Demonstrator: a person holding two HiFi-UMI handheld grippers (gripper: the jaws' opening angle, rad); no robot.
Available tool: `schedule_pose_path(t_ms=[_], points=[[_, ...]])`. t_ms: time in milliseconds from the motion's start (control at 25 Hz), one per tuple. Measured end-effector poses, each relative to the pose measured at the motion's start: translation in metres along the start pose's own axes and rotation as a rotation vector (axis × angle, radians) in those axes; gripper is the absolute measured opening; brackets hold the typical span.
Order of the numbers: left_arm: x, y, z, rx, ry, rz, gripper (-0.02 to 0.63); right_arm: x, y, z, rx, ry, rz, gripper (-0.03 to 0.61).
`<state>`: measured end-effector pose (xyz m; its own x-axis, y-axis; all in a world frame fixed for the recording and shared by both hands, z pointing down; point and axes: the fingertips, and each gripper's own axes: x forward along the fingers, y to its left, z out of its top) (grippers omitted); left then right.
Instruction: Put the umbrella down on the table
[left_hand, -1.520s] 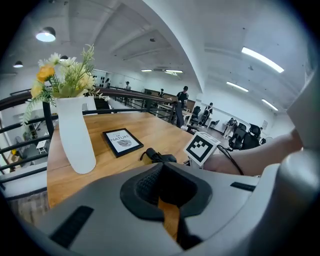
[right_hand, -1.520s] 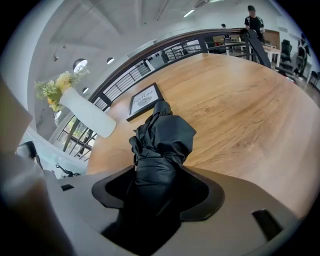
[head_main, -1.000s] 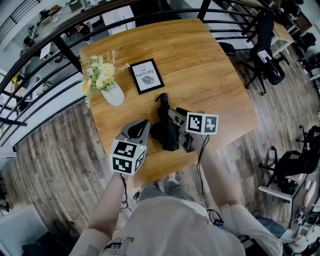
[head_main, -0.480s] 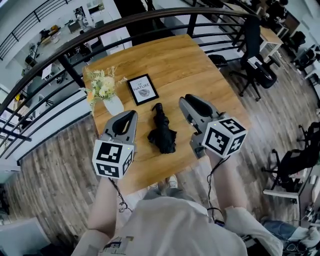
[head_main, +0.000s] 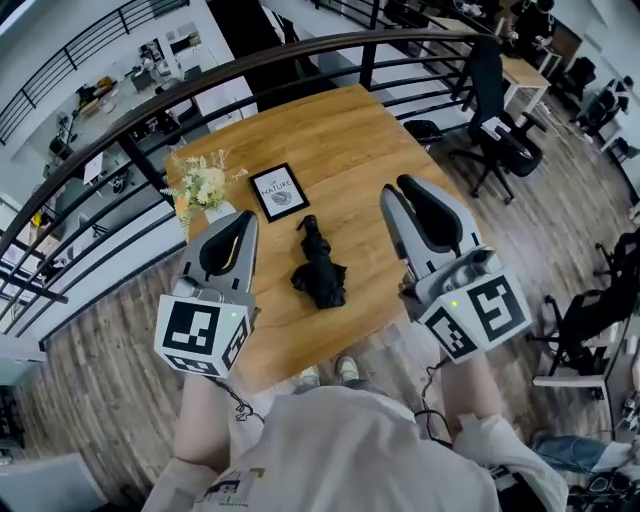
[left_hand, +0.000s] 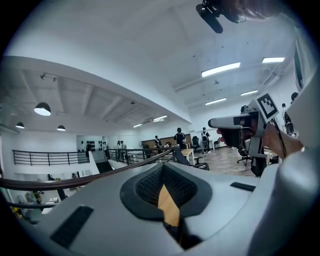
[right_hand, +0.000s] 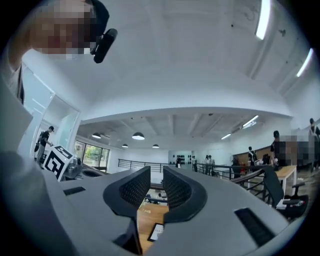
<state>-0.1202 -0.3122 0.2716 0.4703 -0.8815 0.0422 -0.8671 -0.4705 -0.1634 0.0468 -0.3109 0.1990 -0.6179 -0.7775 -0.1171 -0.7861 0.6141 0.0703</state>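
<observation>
Wooden table (head_main: 340, 140) bears umbrella (head_main: 318, 275) beside black railing (head_main: 330, 44).

Vase of flowers (head_main: 205, 188) just beside framed print (head_main: 279, 192).

Floor: grey-brown wood planks (head_main: 90, 380), filling the lower left and right side of the head view.
Table: square, light wood top (head_main: 340, 130), at the centre of the head view.
Railing: black metal, curved (head_main: 368, 62), running behind the table from left to upper right.
Chair: black office chair (head_main: 500, 130), upper right, beside a light wood desk (head_main: 525, 75).
Ceiling: white, with long strip lights (left_hand: 221, 69) and round pendant lamps (left_hand: 42, 108).
Walls: white (left_hand: 50, 142).
Windows: tall panes (right_hand: 92, 155) showing greenery, at the left of the right gripper view.
</observation>
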Motion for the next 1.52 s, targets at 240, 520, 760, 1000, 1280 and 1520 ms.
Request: schedule_pose_path(t_ms=[240, 520, 760, 1000, 1280, 1520], points=[[-0.024, -0.009, 0.033, 0.053, -0.061, 0.014, 0.017, -0.031, 0.014, 0.016, -0.072, -0.017, -0.008, 0.098], [-0.037, -0.02, 0.039, 0.095, -0.077, 0.023, 0.017, -0.05, 0.018, 0.018, -0.083, -0.029, -0.03, 0.078], [-0.042, -0.038, 0.022, 0.095, -0.038, -0.009, 0.017, -0.062, 0.027, 0.0, -0.064, 0.003, -0.019, 0.055], [-0.046, -0.041, -0.004, 0.059, 0.017, -0.007, 0.017, -0.065, 0.03, -0.031, -0.024, 0.058, -0.015, 0.043], [-0.056, -0.047, -0.031, 0.042, 0.078, -0.004, 0.017, -0.063, 0.036, -0.056, -0.029, 0.12, 0.011, 0.035], [-0.064, -0.049, -0.033, -0.004, 0.083, -0.004, 0.017, -0.062, 0.035, -0.058, -0.016, 0.128, 0.028, 0.034]])
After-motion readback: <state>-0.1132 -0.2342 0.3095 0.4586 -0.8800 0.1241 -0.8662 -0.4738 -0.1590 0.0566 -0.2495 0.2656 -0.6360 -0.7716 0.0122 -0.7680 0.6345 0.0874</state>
